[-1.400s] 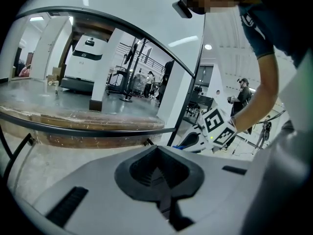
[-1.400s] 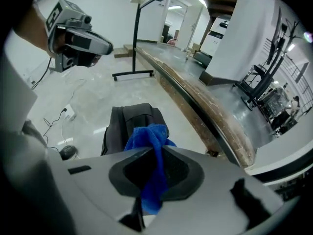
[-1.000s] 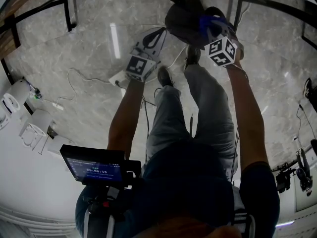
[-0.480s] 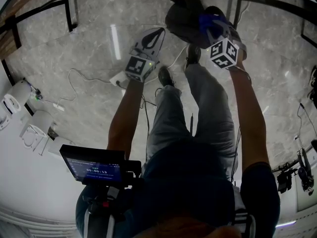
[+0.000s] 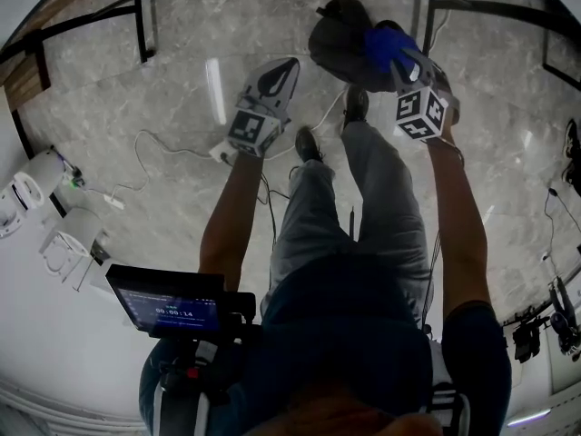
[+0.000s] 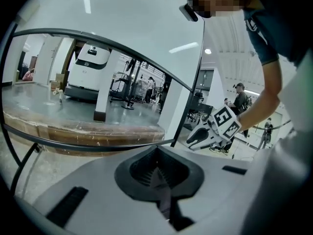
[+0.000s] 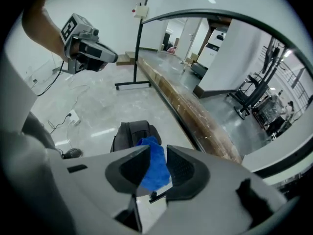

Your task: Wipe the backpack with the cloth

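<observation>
A dark backpack (image 5: 338,36) lies on the grey stone floor just beyond the person's feet. A blue cloth (image 5: 386,45) rests on its right side. My right gripper (image 5: 401,57) hovers above the cloth, pointing steeply down, its jaws opening. In the right gripper view the cloth (image 7: 154,168) shows through the gap between the jaws of that gripper (image 7: 157,153), lying on the backpack (image 7: 128,133), and the pads do not press it. My left gripper (image 5: 287,66) hangs left of the backpack, shut and empty. In its own view the left gripper (image 6: 161,182) has its jaws meeting.
A white power strip (image 5: 221,151) with cables lies on the floor by the left gripper. The person's shoes (image 5: 307,143) stand close to the backpack. A black metal frame (image 5: 141,16) and a long wooden-edged counter (image 7: 195,106) run behind it. White devices (image 5: 27,184) sit at the left.
Both grippers have risen towards the camera. The right jaws have spread apart, and the blue cloth stays on the backpack below them.
</observation>
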Available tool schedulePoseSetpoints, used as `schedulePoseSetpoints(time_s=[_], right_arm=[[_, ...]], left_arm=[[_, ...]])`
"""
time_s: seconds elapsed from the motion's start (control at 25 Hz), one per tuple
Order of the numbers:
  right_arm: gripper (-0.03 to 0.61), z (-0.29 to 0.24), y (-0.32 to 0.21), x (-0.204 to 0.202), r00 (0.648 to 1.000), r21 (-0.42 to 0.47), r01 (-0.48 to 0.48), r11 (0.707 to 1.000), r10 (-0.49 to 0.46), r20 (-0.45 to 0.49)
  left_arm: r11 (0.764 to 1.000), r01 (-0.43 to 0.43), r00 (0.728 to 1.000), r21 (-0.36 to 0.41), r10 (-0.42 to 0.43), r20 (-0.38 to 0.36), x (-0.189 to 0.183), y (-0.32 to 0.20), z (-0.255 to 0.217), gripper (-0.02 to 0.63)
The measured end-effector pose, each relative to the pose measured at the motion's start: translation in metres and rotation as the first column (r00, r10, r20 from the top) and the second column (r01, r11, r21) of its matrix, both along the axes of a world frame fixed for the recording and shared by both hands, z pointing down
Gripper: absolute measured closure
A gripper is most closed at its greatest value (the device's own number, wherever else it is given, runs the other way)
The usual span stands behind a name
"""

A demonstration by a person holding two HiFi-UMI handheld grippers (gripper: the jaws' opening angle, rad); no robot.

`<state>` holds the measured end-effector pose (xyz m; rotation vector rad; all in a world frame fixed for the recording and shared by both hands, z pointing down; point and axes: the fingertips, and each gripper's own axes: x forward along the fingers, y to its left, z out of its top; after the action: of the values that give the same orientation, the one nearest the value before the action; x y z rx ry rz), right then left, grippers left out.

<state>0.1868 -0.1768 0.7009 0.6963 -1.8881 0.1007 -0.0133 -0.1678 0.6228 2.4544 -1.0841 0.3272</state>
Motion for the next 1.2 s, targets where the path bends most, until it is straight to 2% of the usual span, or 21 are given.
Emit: schedulePoseSetpoints(time_s=[0.08,0.2,0.32,0.4,0.44,0.52,0.64,0.72,0.8,0.88,0.96,1.08,1.2], right_arm=[[0.48,-0.029,0.001,0.002,0.999,0.042,-0.042,0.998,0.041,0.021],[0.577,-0.066,0.006,0.006,0.993,0.1,-0.106,0.989,0.101,0.052],[0.578,-0.098,0.01,0.01,0.982,0.142,-0.17,0.975,0.156,0.105],[0.578,-0.138,0.02,0.016,0.962,0.158,-0.237,0.959,0.208,0.18],[0.579,-0.166,0.029,0.02,0.941,0.155,-0.285,0.946,0.245,0.233],[0.578,-0.223,0.043,0.031,0.874,0.135,-0.396,0.909,0.327,0.358],[0.578,-0.3,0.07,0.047,0.749,0.144,-0.551,0.822,0.41,0.521],[0.579,-0.377,0.118,0.053,0.67,0.179,-0.632,0.754,0.415,0.616],[0.578,-0.464,0.159,0.039,0.615,0.212,-0.66,0.721,0.356,0.703],[0.578,-0.52,0.19,0.035,0.582,0.229,-0.669,0.707,0.306,0.753],[0.578,-0.555,0.223,0.037,0.561,0.233,-0.671,0.704,0.276,0.781],[0.578,-0.574,0.274,0.046,0.534,0.224,-0.673,0.705,0.254,0.807],[0.578,-0.58,0.297,0.046,0.524,0.231,-0.668,0.708,0.226,0.821]], left_arm=[[1.0,-0.002,1.0,0.015,0.002,-0.005,-0.004,0.005,-0.022,0.614],[1.0,-0.004,1.0,0.03,0.004,-0.011,-0.011,0.013,-0.051,0.614],[0.999,-0.002,1.0,0.053,0.002,-0.006,-0.019,0.02,-0.082,0.614],[0.998,-0.004,1.0,0.069,0.004,-0.007,-0.021,0.031,-0.115,0.614],[0.997,-0.009,1.0,0.074,0.009,-0.007,-0.02,0.039,-0.135,0.614],[0.996,-0.02,1.0,0.091,0.021,-0.003,-0.018,0.053,-0.175,0.614],[0.985,-0.026,0.997,0.173,0.038,-0.068,-0.015,0.067,-0.228,0.614],[0.968,-0.046,0.99,0.245,0.077,-0.116,-0.017,0.091,-0.286,0.614],[0.951,-0.038,0.988,0.307,0.082,-0.131,-0.035,0.121,-0.352,0.614],[0.937,-0.029,0.987,0.348,0.082,-0.14,-0.044,0.146,-0.399,0.614],[0.932,-0.027,0.986,0.363,0.084,-0.142,-0.043,0.174,-0.427,0.614],[0.93,-0.018,0.987,0.366,0.074,-0.14,-0.042,0.219,-0.447,0.614],[0.935,0.013,0.987,0.355,0.046,-0.157,-0.05,0.241,-0.455,0.614]])
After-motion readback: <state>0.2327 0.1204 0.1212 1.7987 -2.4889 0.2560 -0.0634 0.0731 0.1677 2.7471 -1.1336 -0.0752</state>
